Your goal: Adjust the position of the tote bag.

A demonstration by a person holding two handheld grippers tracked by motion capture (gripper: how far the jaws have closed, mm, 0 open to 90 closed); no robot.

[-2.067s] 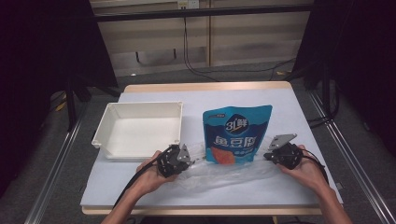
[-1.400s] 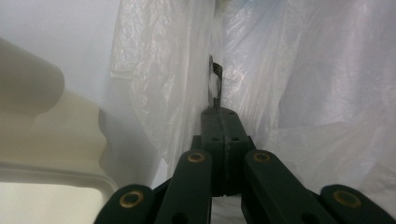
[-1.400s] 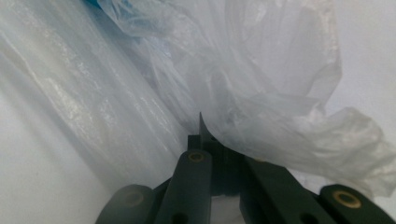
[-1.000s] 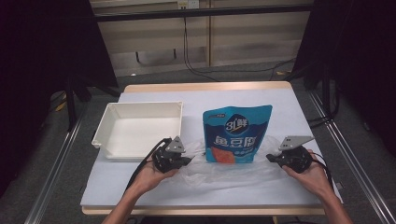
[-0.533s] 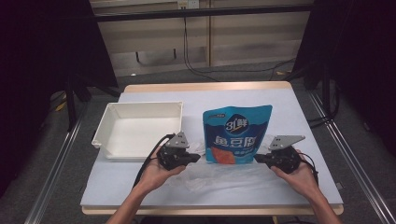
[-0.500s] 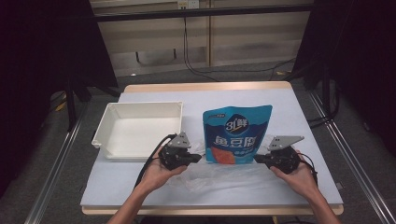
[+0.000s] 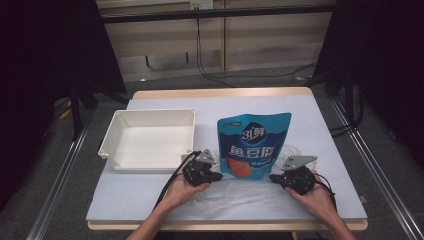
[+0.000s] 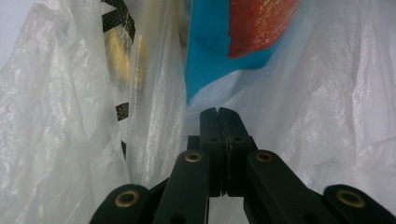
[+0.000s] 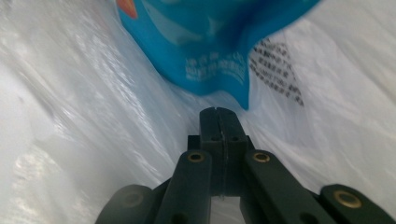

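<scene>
A blue snack pouch (image 7: 254,145) with white print and an orange picture lies on the table, its lower end among the folds of a clear plastic bag (image 7: 240,196). My left gripper (image 7: 216,176) sits at the pouch's lower left corner, and its jaws are shut with the bag's film (image 8: 70,140) bunching at their tips (image 8: 218,113). My right gripper (image 7: 274,178) sits at the lower right corner, likewise shut on the film (image 9: 93,116) at its tips (image 9: 219,112). The pouch (image 8: 219,42) (image 9: 210,51) shows through the film just ahead of each gripper.
A white empty tray (image 7: 150,113) stands to the left of the pouch, close to my left gripper. The table's pale cover (image 7: 325,125) reaches its wooden edges. Black frame rails and cables run behind and beside the table.
Both hands have come inward towards the pouch's lower corners and sunk a little. The plastic bag between them has bunched up more.
</scene>
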